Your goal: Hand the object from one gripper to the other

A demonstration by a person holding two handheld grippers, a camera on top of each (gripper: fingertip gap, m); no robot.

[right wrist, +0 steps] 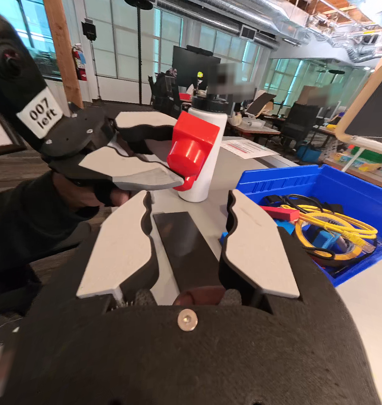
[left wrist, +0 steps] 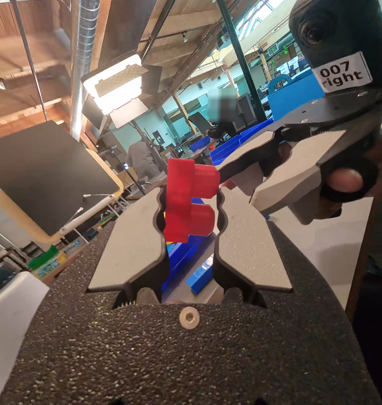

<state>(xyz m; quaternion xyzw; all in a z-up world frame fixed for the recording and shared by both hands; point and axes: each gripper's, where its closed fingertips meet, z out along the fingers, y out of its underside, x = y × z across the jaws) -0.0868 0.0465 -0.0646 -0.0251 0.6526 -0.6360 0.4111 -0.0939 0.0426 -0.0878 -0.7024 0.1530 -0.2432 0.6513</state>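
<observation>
A red toy block (left wrist: 181, 175) with two round studs is clamped between the fingers of my left gripper (left wrist: 189, 192). In the right wrist view the block (right wrist: 194, 142) is held in the air above the table by the left gripper (right wrist: 178, 151), which comes in from the left. My right gripper (right wrist: 189, 195) is open and empty, just below and in front of the block, not touching it. In the left wrist view the right gripper (left wrist: 238, 184) comes in from the upper right, jaws apart, its tips close beside the block's studs.
A white bottle (right wrist: 209, 157) stands on the grey table (right wrist: 361, 328) right behind the block. A black flat slab (right wrist: 181, 241) lies under my right gripper. A blue bin (right wrist: 350, 186) with yellow cable and tape sits at the right. A studio light (left wrist: 117, 87) stands beyond. The grippers are tip to tip, or close to it.
</observation>
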